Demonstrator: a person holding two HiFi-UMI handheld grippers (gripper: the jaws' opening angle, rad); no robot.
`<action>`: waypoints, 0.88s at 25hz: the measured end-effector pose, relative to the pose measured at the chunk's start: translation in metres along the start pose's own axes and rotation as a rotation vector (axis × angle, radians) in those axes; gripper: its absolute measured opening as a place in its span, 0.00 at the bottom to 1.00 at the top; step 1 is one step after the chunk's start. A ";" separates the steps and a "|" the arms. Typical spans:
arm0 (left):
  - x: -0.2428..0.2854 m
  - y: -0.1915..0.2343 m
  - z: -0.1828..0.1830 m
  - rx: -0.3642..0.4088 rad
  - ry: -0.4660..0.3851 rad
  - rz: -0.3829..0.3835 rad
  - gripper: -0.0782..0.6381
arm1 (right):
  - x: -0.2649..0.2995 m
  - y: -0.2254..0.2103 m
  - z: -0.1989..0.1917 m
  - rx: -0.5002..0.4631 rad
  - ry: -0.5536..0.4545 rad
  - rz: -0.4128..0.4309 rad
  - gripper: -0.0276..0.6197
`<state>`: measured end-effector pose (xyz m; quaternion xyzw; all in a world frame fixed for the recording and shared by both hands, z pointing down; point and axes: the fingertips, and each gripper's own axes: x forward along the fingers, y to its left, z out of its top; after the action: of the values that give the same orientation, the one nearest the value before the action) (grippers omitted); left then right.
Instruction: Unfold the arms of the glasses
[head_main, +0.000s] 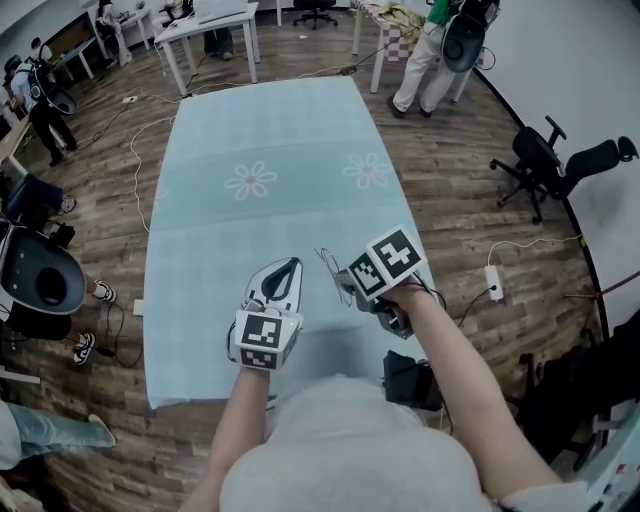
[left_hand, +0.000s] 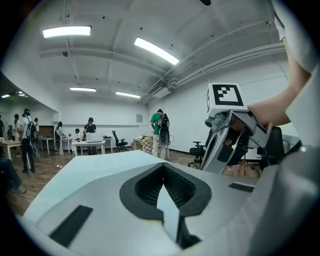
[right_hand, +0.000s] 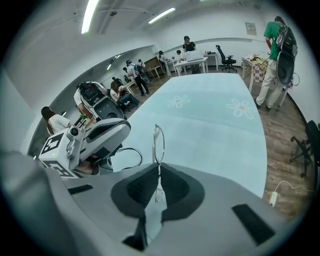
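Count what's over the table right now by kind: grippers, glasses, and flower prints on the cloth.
Grippers: 2 (left gripper shut and empty; right gripper shut on the glasses)
Glasses: 1
Flower prints: 2
Total: 5

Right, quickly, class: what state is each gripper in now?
Left gripper: closed, holding nothing.
Right gripper: closed on the glasses.
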<state>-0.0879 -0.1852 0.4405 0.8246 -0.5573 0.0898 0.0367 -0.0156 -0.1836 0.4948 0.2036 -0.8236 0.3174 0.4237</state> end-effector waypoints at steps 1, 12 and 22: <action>0.001 0.000 -0.003 -0.003 0.006 -0.006 0.12 | 0.002 -0.001 -0.001 0.003 0.018 0.010 0.07; 0.002 -0.005 -0.027 0.013 0.056 -0.059 0.12 | 0.017 0.004 -0.017 0.050 0.193 0.183 0.07; 0.004 -0.007 -0.029 -0.014 0.050 -0.159 0.12 | 0.016 0.007 -0.018 0.122 0.235 0.313 0.07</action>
<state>-0.0831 -0.1819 0.4702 0.8636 -0.4895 0.1033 0.0631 -0.0186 -0.1675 0.5137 0.0602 -0.7693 0.4501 0.4493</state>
